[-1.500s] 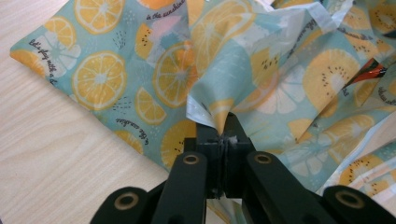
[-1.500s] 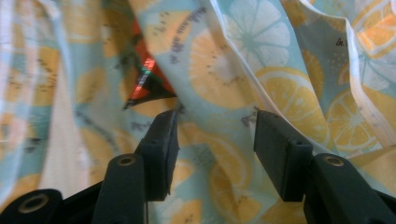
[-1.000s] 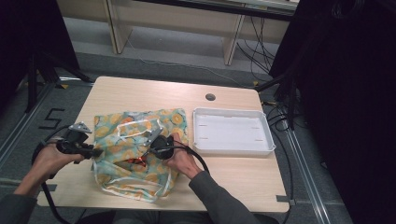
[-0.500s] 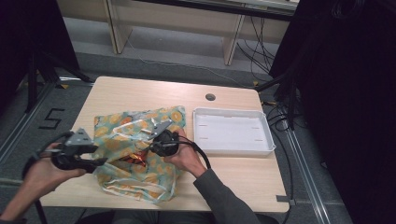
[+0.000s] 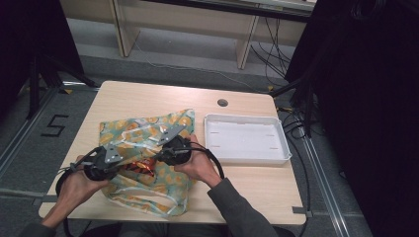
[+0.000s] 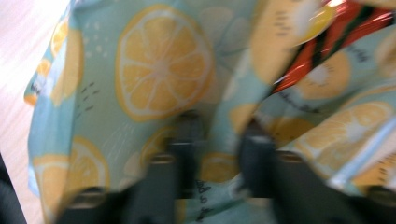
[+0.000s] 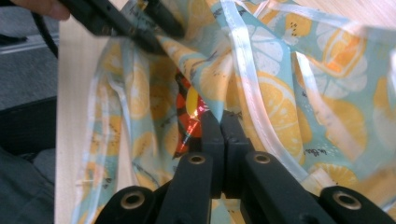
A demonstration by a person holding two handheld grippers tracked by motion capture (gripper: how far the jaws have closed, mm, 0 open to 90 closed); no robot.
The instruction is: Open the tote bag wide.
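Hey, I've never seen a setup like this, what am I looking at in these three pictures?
A person sits at a wooden table holding a handheld claw tool in each hand. One picture comes from a camera above the table; the other two come from cameras riding on each claw, looking along its black jaws. On the table lie a lemon-print bag and an empty white tray. The right claw is shut on the bag's edge. The left claw has just been closing on the fabric across the opening, though that picture is blurred. Between them the bag's mouth is spread, showing a shiny red packet inside.
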